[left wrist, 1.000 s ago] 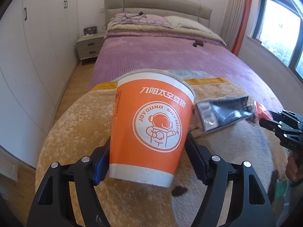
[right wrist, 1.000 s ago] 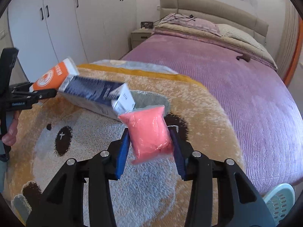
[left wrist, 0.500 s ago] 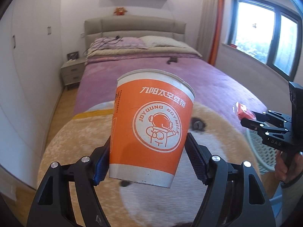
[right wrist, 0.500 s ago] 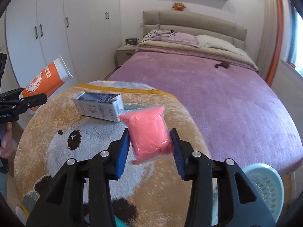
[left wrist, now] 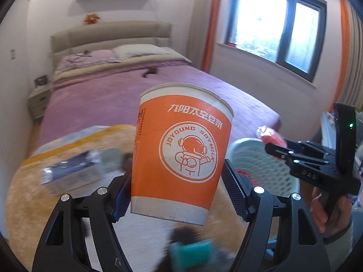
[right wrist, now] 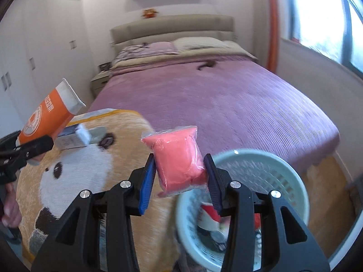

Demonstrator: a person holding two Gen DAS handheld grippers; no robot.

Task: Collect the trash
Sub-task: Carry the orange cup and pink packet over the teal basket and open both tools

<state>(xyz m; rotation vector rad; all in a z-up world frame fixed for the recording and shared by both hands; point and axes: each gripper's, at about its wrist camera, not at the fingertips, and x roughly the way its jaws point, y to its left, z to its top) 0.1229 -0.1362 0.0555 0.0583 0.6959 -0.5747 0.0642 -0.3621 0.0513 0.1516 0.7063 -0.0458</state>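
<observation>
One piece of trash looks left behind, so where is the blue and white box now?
The box lies on the bear blanket, left in the right wrist view, just beyond the orange cup.

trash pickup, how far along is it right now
Partly done. The basket already holds some items, one red and white. In hand: the left gripper is clamped on the orange cup, and the right gripper is clamped on the pink packet, which is in front of the basket. Left: both need dropping in, and the blue and white carton lies on the bear blanket.
</observation>
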